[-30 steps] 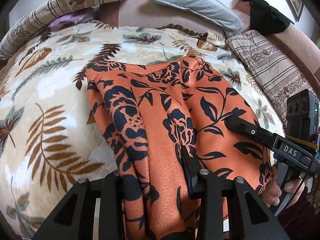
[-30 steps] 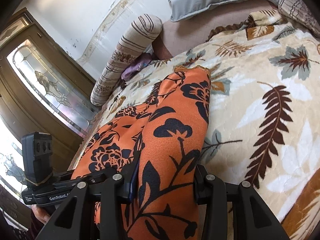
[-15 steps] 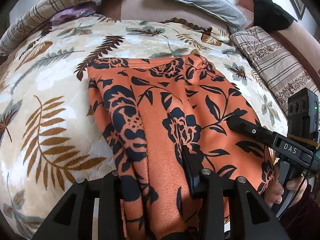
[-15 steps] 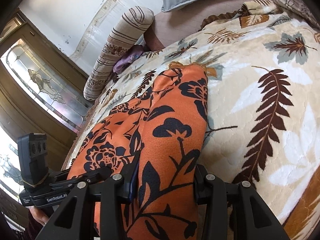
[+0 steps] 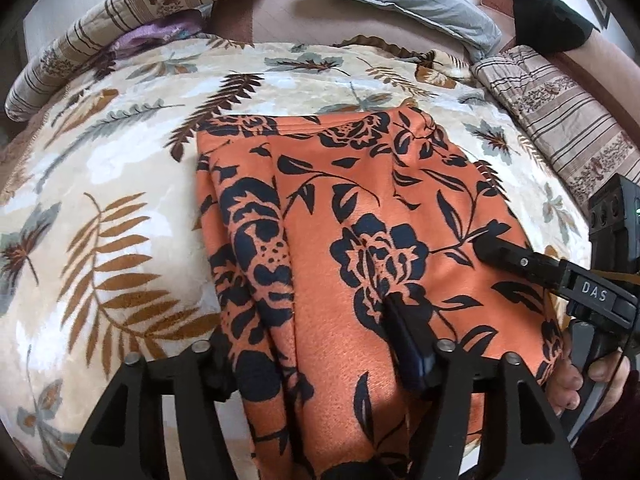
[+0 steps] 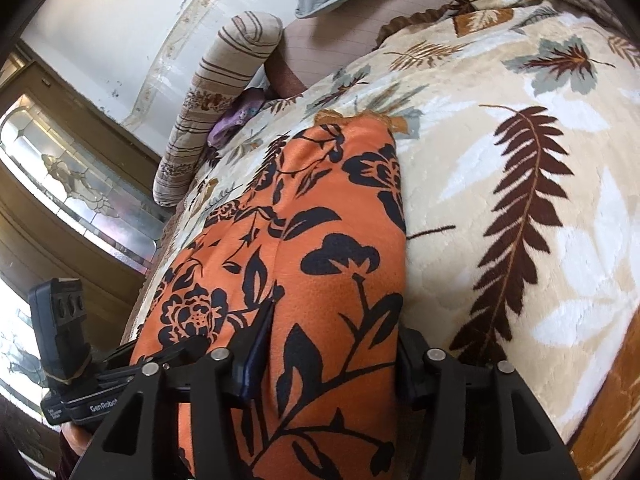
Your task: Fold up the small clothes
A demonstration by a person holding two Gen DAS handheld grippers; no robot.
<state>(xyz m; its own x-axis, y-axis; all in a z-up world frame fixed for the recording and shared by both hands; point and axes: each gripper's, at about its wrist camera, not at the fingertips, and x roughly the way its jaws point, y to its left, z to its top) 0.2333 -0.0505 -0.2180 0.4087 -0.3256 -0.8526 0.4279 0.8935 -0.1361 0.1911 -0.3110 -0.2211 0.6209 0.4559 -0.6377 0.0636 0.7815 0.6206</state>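
Since a second ago both sets of jaws have spread and the orange floral garment has sunk flatter onto the bed, its far hem now lying straight.

Taking the garment as landmark: it lies folded lengthwise in the middle of the leaf-print bed cover, which spreads out on every side of it. Beyond its far hem sit a striped bolster and a grey pillow; a striped folded blanket lies off its right edge.

Left hand-held gripper points steeply down over the garment's near end, jaws opening, cloth bunched between them; one finger lies on the fabric, the other is off its left fold, so no clamp shows. Right hand-held gripper tilts down over the garment's right strip, jaws opening, cloth between them without being pinched. Seen from the left wrist view, it reaches in from the garment's right edge, with the person's hand wrapped round its handle.
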